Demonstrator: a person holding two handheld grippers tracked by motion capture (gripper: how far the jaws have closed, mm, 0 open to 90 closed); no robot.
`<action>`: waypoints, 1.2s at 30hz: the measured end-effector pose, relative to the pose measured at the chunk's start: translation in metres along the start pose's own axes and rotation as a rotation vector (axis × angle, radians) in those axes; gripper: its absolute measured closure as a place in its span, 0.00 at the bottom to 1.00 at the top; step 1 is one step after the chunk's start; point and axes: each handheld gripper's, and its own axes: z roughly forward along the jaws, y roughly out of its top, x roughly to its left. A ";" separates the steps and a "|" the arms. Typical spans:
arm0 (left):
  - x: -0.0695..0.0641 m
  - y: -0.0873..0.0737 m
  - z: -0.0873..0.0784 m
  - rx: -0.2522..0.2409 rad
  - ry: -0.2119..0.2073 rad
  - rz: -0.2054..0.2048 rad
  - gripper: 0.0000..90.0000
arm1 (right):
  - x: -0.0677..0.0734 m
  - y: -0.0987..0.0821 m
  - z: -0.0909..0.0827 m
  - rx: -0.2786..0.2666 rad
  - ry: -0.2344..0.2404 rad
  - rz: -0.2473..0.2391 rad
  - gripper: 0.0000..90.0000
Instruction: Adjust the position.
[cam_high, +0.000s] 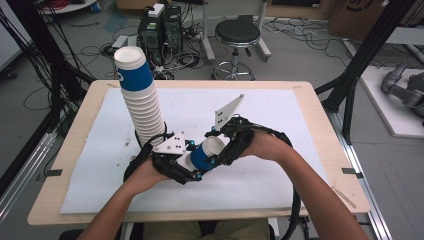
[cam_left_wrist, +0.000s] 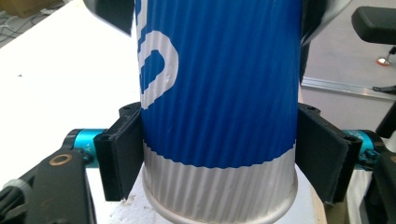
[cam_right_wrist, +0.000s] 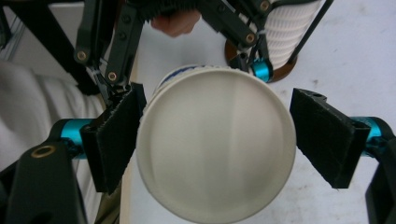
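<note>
Right gripper view, lid (cam_right_wrist: 215, 144) between open gripper (cam_right_wrist: 217, 140)

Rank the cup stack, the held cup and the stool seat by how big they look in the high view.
1. Cup stack: clearly the largest, tall and leaning.
2 and 3. Held cup and stool seat: they look about alike; the stool stands farther from the camera, so ranking them is unsure.
</note>
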 end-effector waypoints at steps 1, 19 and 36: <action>0.000 0.000 0.001 0.003 -0.003 -0.002 0.26 | 0.000 0.000 0.001 0.009 0.015 0.001 0.30; 0.014 -0.015 -0.016 -0.272 -0.008 -0.106 0.16 | 0.001 -0.019 -0.019 -0.113 -0.051 0.026 0.31; 0.014 -0.020 -0.013 -0.356 -0.032 -0.110 0.16 | 0.005 -0.052 -0.012 -0.392 -0.019 0.126 0.31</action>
